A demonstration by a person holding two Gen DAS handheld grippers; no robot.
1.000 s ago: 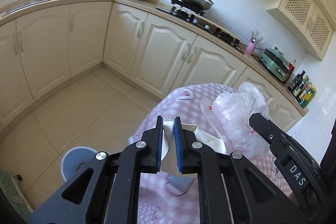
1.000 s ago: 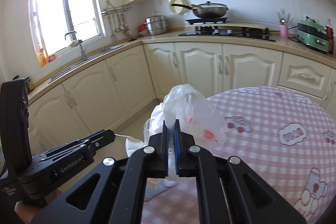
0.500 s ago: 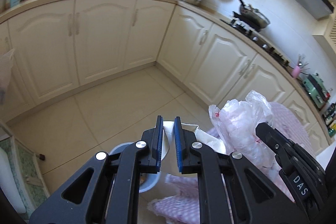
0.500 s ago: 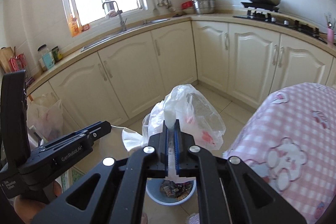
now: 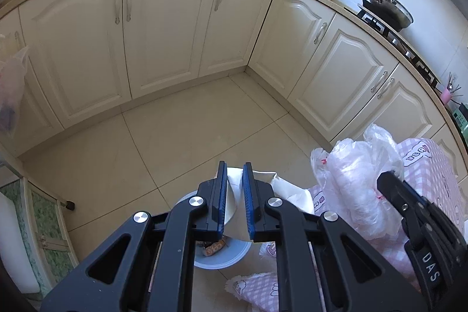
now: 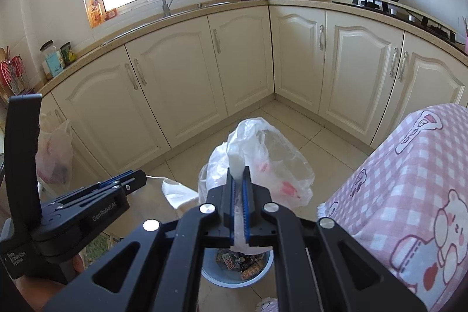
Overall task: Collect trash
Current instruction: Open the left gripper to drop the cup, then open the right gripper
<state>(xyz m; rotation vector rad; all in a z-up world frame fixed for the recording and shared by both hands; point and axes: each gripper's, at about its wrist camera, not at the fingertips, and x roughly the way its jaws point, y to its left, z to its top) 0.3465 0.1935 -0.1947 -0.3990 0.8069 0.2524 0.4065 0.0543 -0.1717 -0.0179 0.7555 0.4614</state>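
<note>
Glossy beige floor tiles (image 5: 181,136) | left gripper (image 5: 234,195) jaws clamped on creased white paper (image 5: 234,206) | right gripper (image 6: 239,195) jaws clamped on crinkled clear plastic bag (image 6: 263,160) | both held above round blue bin (image 6: 237,277).

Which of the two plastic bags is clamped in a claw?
The clear crumpled plastic bag clamped in the right claw; the other bag hangs by the cabinets.
</note>
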